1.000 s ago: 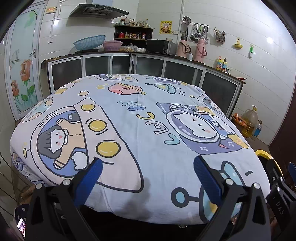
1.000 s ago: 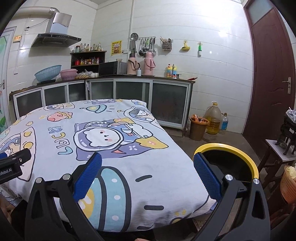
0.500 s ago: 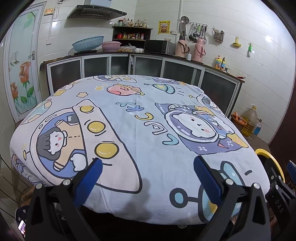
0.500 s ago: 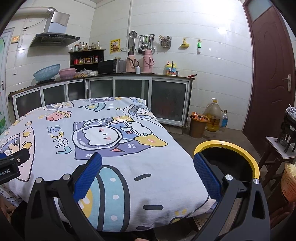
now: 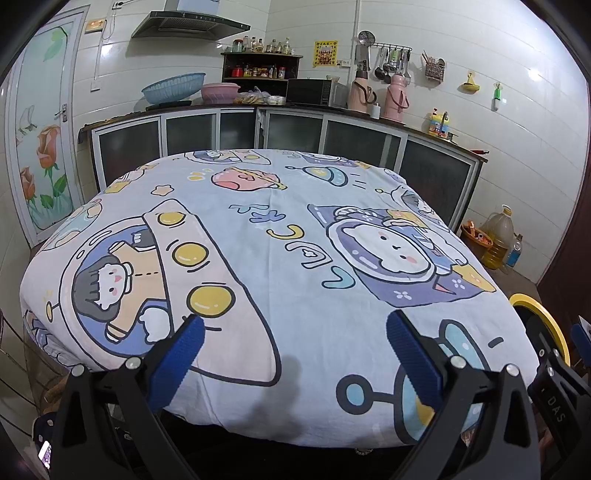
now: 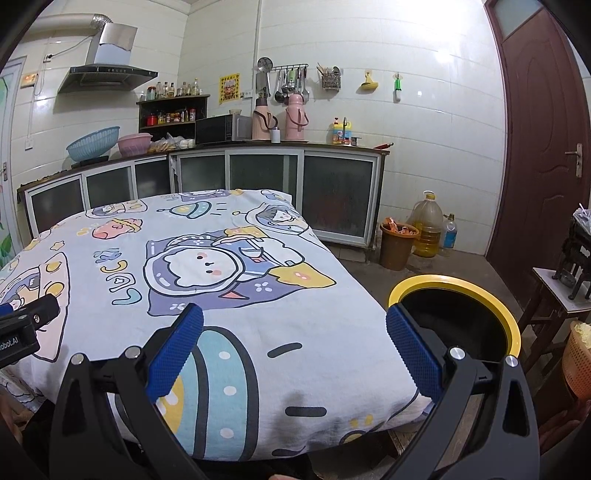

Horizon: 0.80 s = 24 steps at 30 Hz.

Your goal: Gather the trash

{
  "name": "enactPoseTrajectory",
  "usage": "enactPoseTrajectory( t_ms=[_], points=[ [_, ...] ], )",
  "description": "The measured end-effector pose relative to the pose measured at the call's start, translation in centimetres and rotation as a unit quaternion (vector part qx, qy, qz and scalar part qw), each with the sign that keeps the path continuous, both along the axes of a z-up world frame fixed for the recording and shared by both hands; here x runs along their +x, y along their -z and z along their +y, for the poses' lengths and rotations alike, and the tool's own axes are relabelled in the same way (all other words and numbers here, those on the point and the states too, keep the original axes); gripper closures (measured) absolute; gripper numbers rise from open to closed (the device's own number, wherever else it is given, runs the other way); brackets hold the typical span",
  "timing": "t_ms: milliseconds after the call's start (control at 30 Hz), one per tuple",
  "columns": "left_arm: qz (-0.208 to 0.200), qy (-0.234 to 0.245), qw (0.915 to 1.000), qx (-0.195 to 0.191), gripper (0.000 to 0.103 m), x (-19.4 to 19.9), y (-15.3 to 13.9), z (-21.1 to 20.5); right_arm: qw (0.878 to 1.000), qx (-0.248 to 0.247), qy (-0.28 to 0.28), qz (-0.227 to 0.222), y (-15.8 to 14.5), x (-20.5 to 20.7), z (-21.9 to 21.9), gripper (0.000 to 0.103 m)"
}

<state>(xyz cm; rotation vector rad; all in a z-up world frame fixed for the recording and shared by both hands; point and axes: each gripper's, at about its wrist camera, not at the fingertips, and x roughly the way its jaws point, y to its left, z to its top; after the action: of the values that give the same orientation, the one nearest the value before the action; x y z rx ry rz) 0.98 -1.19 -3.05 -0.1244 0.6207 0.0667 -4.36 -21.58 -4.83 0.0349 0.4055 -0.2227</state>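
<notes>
Kitchen interior. Cartoon-print cloth (image 5: 295, 236) over table; counter with glass-front cabinets (image 5: 362, 140) behind. On counter: blue basket (image 5: 173, 88), pink basin (image 5: 220, 92), microwave (image 5: 314, 93), two pink flasks (image 6: 295, 117). Oil jug (image 6: 428, 225) on floor beside brown door (image 6: 543, 129).

Cloth (image 5: 295, 258) on the table: matt printed fabric, soft-looking, a few shallow creases; wall tiles (image 6: 424, 74) are glossy white with glare spots. Gripper pads (image 6: 413, 349) are blue with a fine knurled rubbery texture, on matt black plastic arms with shiny metal screws (same on both grippers). Bin (image 6: 511, 332) has a smooth yellow plastic rim and dark inside, cabinets (image 6: 266, 173) have frosted glass in pale metal frames, door (image 6: 539, 129) is semi-gloss brown, hood (image 5: 188, 24) is dull metal.
</notes>
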Motion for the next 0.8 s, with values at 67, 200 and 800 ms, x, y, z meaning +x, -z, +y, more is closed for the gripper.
enactPoseTrajectory(
  t_ms=[67,200,800],
  points=[
    [0.000,0.002,1.0000,0.001,0.008,0.07,0.04,-0.02,1.000,0.000,-0.001,0.001,0.05,0.02,-0.01,0.008],
    [0.001,0.001,1.0000,0.001,0.008,0.06,0.07,-0.01,1.000,0.001,-0.001,0.002,0.14,-0.01,0.01,0.008],
    [-0.003,0.010,0.9999,-0.002,0.008,0.02,0.28,0.18,1.000,0.004,0.000,0.007,0.45,0.04,-0.04,0.008]
  ],
)
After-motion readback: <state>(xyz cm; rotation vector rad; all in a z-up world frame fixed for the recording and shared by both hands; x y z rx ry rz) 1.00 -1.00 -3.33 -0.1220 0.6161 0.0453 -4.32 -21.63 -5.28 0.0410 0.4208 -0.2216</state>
